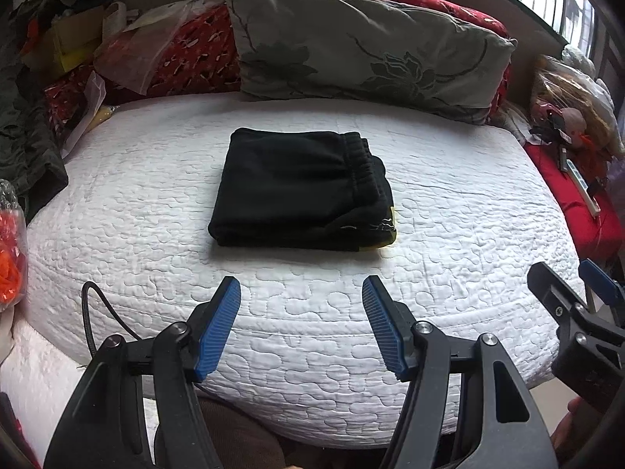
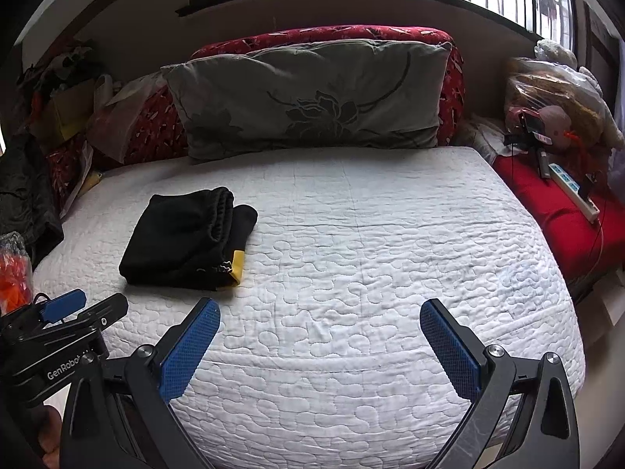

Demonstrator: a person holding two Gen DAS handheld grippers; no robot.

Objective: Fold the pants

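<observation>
Already folded, black pants [image 1: 300, 191] at frame centre on white quilt [image 1: 449, 234]; left gripper [image 1: 300, 328] and right gripper [image 2: 320, 348] spread wide, empty. Best only to square stray edges gently.

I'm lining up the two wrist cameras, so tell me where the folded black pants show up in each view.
Left wrist: folded black pants lie at picture centre on the white quilted bedspread, straight ahead of the open left tongs.
Right wrist: they lie left of centre, ahead and left of the open right tongs.
Shared landmark: the grey floral pillow behind them.
</observation>
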